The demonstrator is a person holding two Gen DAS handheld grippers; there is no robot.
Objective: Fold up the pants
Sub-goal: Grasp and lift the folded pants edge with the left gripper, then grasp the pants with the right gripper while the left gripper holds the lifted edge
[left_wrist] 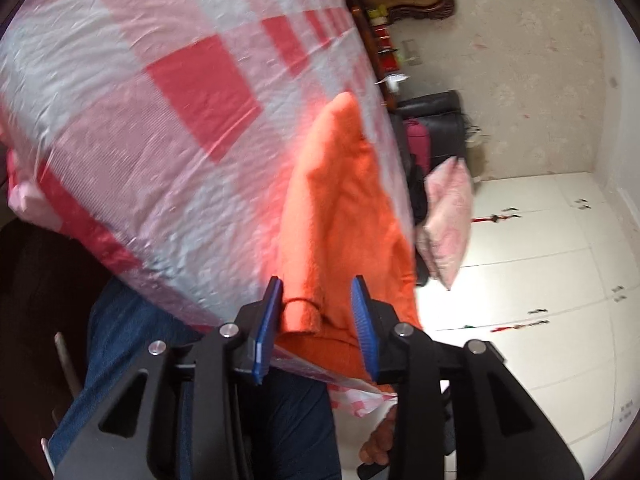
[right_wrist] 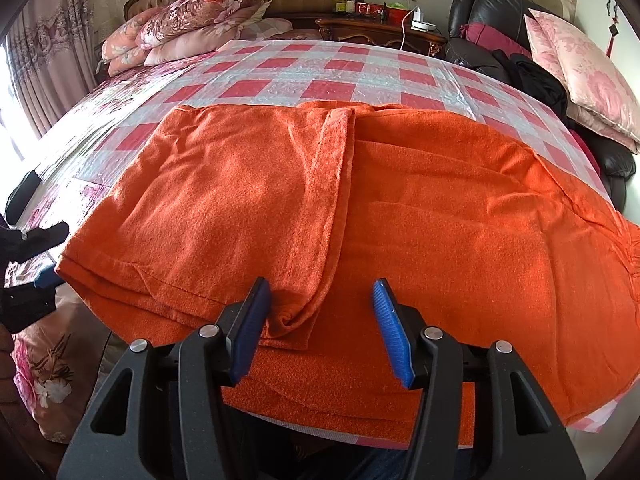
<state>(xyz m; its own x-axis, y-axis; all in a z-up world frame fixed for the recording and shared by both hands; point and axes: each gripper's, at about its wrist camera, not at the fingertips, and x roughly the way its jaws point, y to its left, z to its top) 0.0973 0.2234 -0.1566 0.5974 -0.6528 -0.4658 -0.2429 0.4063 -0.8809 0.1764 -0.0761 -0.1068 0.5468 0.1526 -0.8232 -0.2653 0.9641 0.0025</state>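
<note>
Orange pants (right_wrist: 420,200) lie folded on a red-and-white checked plastic sheet (right_wrist: 340,64) over the bed, reaching to its near edge. My right gripper (right_wrist: 320,300) stands open just over the near edge of the pants. A bunched fold lies between its blue pads (right_wrist: 250,320), close to the left one, and neither pad presses it. In the left wrist view the picture is rolled, and the pants (left_wrist: 340,208) run away along the sheet's edge. My left gripper (left_wrist: 318,296) is open around their hemmed corner. It also shows as the left gripper (right_wrist: 44,256) beside the pants' left end.
Flowered pillows and a quilt (right_wrist: 188,20) are piled at the tufted headboard. A dark nightstand (right_wrist: 380,28) and a black leather chair (right_wrist: 492,8) with a pink cushion (right_wrist: 580,64) stand to the right of the bed. Blue-jeaned legs (left_wrist: 120,360) and a hand (left_wrist: 376,448) are close below the bed edge.
</note>
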